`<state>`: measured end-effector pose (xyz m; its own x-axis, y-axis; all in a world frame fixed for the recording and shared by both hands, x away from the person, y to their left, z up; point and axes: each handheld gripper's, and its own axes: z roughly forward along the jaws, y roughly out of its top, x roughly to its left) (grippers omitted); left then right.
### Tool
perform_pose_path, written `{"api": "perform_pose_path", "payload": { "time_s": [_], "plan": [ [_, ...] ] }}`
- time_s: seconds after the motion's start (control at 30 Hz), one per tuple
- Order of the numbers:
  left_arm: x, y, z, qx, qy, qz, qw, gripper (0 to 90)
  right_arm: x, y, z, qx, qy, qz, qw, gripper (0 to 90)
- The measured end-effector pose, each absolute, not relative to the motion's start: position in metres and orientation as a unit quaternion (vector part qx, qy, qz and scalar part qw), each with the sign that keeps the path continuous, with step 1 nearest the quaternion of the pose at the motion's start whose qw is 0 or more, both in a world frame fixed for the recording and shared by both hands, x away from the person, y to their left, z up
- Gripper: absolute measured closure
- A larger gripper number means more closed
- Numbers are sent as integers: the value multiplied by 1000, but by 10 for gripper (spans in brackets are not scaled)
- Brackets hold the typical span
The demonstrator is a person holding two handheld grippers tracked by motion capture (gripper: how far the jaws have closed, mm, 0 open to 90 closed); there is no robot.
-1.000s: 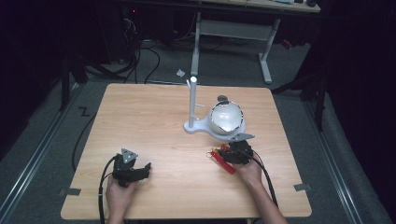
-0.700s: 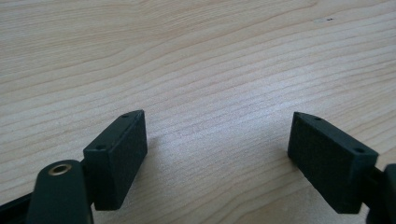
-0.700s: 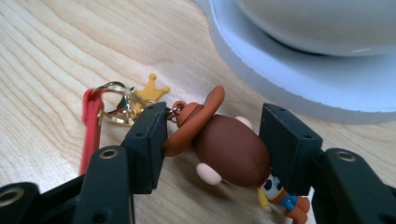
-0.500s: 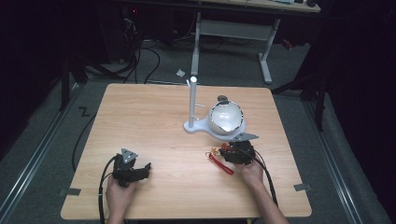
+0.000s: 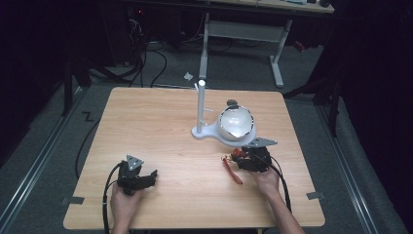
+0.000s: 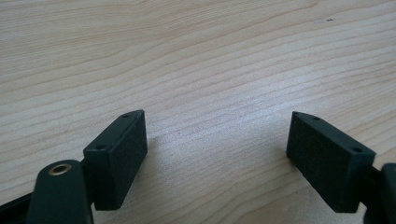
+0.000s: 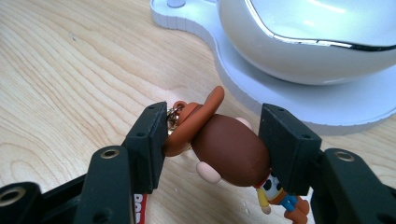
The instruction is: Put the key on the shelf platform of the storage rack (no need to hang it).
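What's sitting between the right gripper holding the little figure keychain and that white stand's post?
Nothing on the bare table. The right gripper clamps the figure just short of the stand's base, and the white bowl sits beside the post, not across it.

The right gripper [image 7: 212,140] squeezes a cowboy toy keychain [image 7: 229,149]. A white bowl [image 7: 317,37] sits at one o'clock.

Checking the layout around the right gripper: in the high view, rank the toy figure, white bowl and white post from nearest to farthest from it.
1. Toy figure, between the right gripper jaws.
2. White bowl, just beyond it.
3. White post, farther back and left.
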<state>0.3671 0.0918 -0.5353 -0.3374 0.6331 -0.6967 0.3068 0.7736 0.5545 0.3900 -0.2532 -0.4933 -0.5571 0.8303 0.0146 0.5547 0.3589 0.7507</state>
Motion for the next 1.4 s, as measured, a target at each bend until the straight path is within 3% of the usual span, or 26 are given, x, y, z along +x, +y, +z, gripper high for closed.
{"api": "perform_pose_path", "payload": {
  "time_s": [0.43, 1.4],
  "plan": [
    [367, 92, -535, 291, 802, 165, 495, 211, 382, -276, -464, 452, 771, 419, 159, 437],
    [367, 92, -535, 294, 801, 165, 495, 208, 371, -313, -394, 442, 745, 456, 202, 438]
  ]
}}
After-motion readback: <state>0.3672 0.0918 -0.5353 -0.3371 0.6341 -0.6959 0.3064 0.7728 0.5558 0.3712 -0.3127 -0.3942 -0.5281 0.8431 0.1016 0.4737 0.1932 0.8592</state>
